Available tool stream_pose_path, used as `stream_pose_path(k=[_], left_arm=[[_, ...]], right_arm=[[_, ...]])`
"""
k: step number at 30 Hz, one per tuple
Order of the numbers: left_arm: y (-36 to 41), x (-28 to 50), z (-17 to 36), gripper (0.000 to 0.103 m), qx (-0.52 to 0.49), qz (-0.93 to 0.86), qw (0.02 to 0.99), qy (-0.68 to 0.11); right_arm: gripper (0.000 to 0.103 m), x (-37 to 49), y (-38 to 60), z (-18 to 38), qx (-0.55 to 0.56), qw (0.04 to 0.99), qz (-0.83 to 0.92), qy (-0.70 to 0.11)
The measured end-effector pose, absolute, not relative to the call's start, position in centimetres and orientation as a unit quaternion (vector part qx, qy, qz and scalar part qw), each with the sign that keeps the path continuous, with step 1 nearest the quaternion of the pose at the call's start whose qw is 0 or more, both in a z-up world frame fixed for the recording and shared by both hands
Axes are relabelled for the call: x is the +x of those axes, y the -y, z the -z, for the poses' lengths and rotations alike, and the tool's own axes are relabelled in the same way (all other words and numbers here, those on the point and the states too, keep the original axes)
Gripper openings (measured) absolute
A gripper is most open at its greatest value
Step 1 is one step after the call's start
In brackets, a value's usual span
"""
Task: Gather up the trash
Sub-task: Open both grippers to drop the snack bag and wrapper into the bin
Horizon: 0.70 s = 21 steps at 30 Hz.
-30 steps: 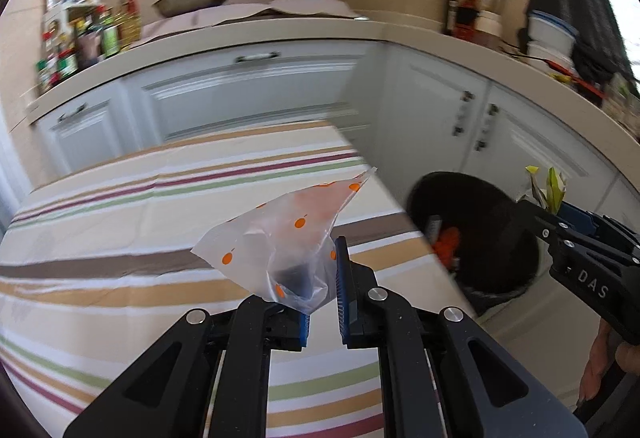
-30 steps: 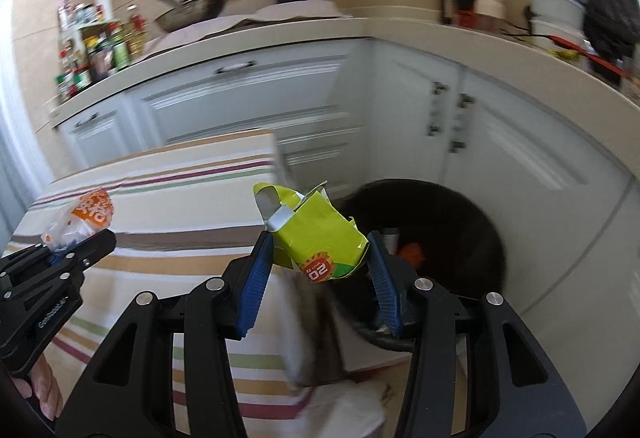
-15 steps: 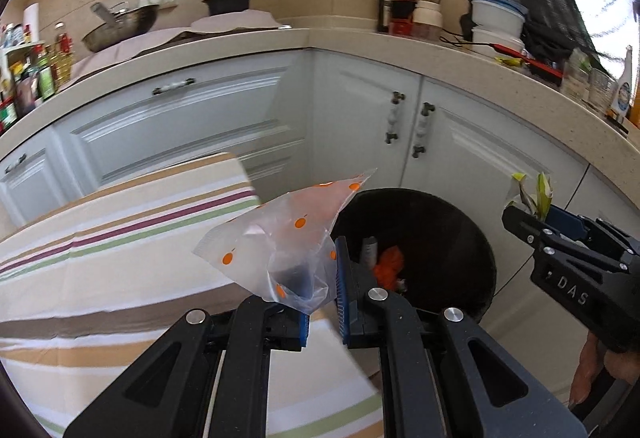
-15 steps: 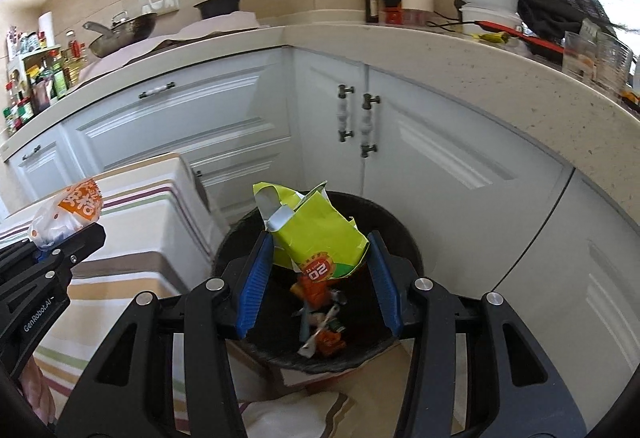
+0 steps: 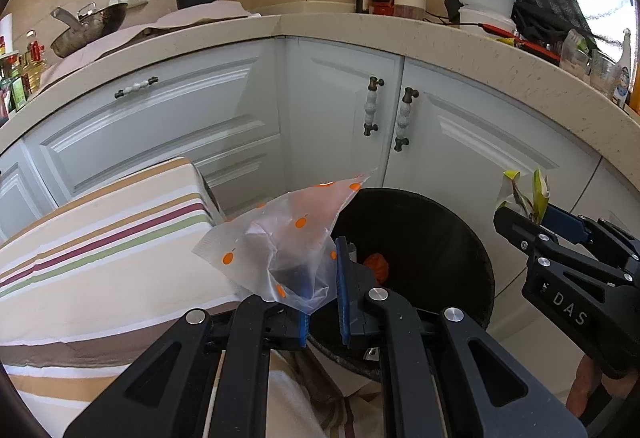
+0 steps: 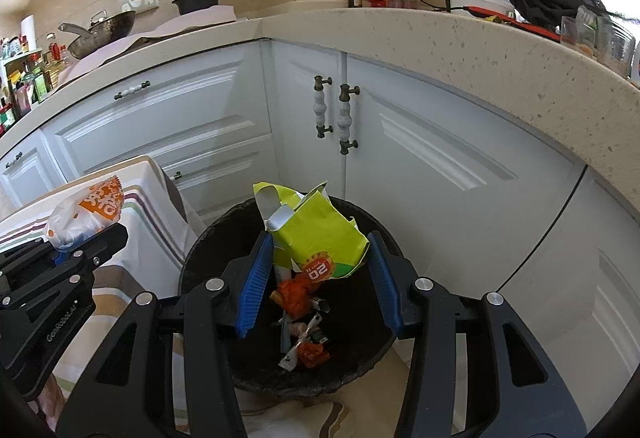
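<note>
My left gripper [image 5: 322, 278] is shut on a clear plastic bag with orange dots [image 5: 288, 238], held at the near left rim of the black trash bin [image 5: 432, 234]. It also shows in the right wrist view [image 6: 86, 234] with the bag [image 6: 86, 212]. My right gripper [image 6: 316, 274] is opened wide around a crumpled yellow-green carton [image 6: 320, 234], right above the bin [image 6: 352, 322]; the carton's left side lies against the left pad, its right side is off the right pad. The bin holds orange wrappers and other trash [image 6: 300, 302].
A table with a striped cloth [image 5: 100, 250] stands left of the bin. White corner cabinets [image 6: 400, 142] with a counter [image 6: 440, 34] rise behind the bin. Pans, bottles and containers stand on the counter.
Both grippers have moved right, from over the table to the bin. The right gripper's jaws have spread wider around the carton. The left still holds the bag.
</note>
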State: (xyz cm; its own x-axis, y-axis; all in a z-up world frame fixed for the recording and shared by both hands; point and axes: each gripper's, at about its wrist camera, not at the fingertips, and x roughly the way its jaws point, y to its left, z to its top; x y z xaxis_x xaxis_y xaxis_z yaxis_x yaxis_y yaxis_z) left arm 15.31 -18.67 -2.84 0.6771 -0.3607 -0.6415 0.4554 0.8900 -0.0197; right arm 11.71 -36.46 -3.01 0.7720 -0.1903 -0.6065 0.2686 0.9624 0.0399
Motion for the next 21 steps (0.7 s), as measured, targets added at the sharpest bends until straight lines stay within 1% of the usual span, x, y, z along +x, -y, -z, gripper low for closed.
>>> stream_pose_path(k=[12, 13, 14, 15, 16, 17, 18, 21], left_arm=[[20.7, 17.6, 3.7, 0.012, 0.075, 0.225, 0.91, -0.339], [20.9, 17.8, 3.8, 0.015, 0.074, 0.224, 0.911, -0.337], [21.1, 18.0, 3.8, 0.021, 0.075, 0.224, 0.911, -0.337], [21.3, 18.3, 3.9, 0.026, 0.075, 0.225, 0.911, -0.338], [21.5, 18.5, 3.9, 0.037, 0.074, 0.224, 0.911, -0.339], [21.6, 18.8, 4.0, 0.044, 0.073, 0.224, 0.911, -0.34], [21.7, 18.9, 4.0, 0.046, 0.071, 0.223, 0.911, -0.34], [22.0, 19.2, 3.9, 0.057, 0.07, 0.219, 0.913, -0.338]], right_arm=[[0.047, 13.5, 38.0, 4.4, 0.071, 0.935, 0.134, -0.322], [0.047, 13.7, 38.2, 4.5, 0.072, 0.934, 0.135, -0.322], [0.048, 13.8, 38.3, 4.6, 0.073, 0.934, 0.137, -0.321], [0.051, 14.0, 38.4, 4.7, 0.073, 0.935, 0.14, -0.318], [0.055, 14.1, 38.6, 4.8, 0.075, 0.935, 0.143, -0.317], [0.055, 14.2, 38.8, 4.9, 0.077, 0.934, 0.144, -0.317], [0.056, 14.3, 39.0, 5.1, 0.08, 0.934, 0.146, -0.317], [0.055, 14.4, 39.5, 5.1, 0.085, 0.932, 0.15, -0.317]])
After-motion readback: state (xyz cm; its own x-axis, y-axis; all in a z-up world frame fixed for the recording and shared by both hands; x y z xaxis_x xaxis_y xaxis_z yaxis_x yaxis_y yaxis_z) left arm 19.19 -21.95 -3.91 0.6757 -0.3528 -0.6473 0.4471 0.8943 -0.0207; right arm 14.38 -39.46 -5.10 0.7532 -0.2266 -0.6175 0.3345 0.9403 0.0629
